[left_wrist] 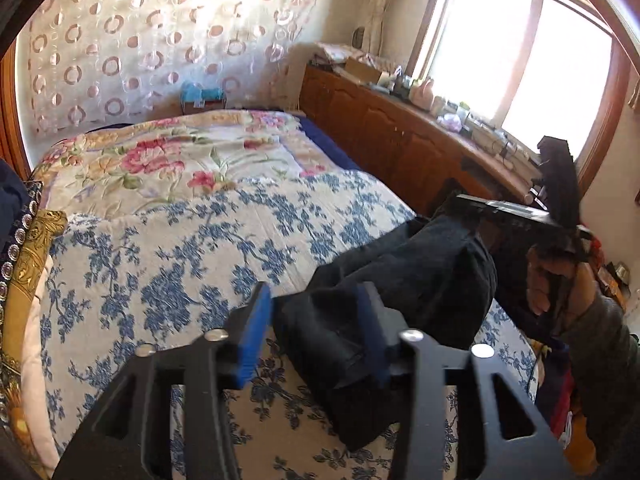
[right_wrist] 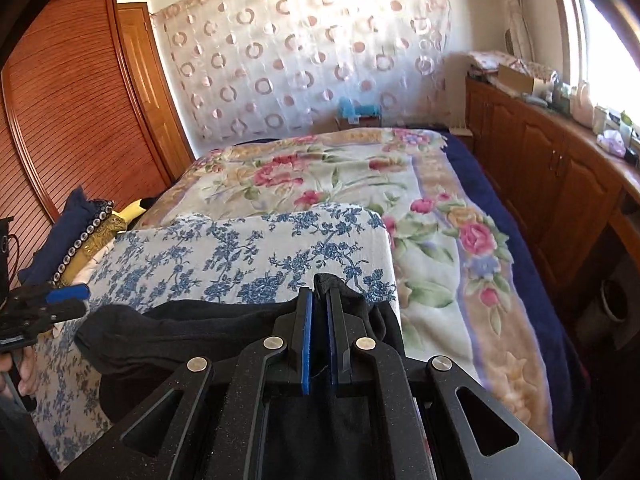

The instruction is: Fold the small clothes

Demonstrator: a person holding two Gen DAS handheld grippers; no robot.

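A black garment hangs bunched above the blue-flowered cloth on the bed. My left gripper stands open, and a fold of the garment lies between its blue pads without being pinched. The right gripper, held by a hand, carries the garment's far end. In the right wrist view my right gripper is shut on the black garment, with a tuft of fabric poking out above its fingertips. The garment stretches left towards the left gripper.
A pink-flowered blanket covers the far half of the bed. Folded clothes are stacked at the bed's left edge, by a wooden wardrobe. A long wooden cabinet with clutter on top runs along the right under the window.
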